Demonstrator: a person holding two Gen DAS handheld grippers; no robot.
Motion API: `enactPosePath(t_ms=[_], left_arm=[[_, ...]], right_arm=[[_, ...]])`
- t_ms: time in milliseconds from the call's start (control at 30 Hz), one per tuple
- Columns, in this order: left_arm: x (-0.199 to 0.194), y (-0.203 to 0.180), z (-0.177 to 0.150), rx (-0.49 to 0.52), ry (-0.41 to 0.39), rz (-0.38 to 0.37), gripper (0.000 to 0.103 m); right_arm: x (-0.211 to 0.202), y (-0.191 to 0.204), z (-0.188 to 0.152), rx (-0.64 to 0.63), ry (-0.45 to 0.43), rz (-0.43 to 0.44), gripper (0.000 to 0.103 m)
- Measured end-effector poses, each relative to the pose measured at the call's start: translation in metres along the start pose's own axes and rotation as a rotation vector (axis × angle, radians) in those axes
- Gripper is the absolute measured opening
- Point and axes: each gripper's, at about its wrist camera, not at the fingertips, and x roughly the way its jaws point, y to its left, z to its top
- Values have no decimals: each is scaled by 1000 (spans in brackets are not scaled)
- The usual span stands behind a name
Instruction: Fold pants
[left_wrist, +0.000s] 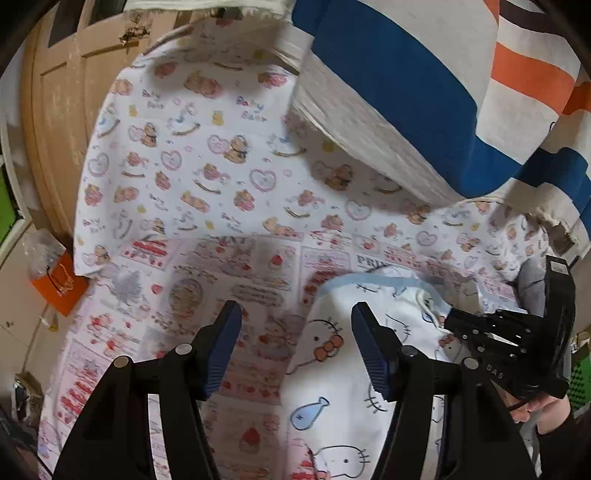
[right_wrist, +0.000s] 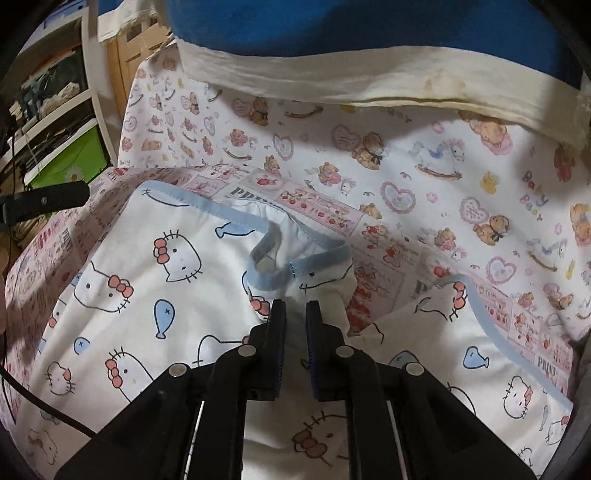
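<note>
The pants are white with a cat-face and fish print and pale blue trim; they lie spread on a patterned bed sheet. Their blue waistband is bunched up just ahead of my right gripper. That gripper points down at the cloth with its jaws a narrow gap apart, and a raised fold of white fabric sits between the tips. In the left wrist view the pants lie at lower right. My left gripper hovers open over their left edge, holding nothing. The right gripper reaches in from the right.
A bulky blue, white and orange striped bundle of bedding lies along the far side of the bed. A wooden door and an orange bag are to the left. Shelves with a green bin stand beyond. A person's hand holds the right gripper.
</note>
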Motion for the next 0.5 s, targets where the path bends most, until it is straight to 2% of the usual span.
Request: enactPosePath(t_ms=[67, 167, 300, 500], left_arm=[[-1, 1, 0, -4, 1, -10, 61], [-2, 0, 0, 3, -1, -18, 61], [1, -1, 0, 10, 3, -9, 61], [3, 0, 1, 3, 17, -13, 61]], right_arm=[[2, 3, 2, -16, -6, -25, 18], [6, 2, 6, -15, -23, -48, 35], [11, 0, 11, -10, -26, -32, 37], [10, 16, 10, -106, -26, -38, 36]])
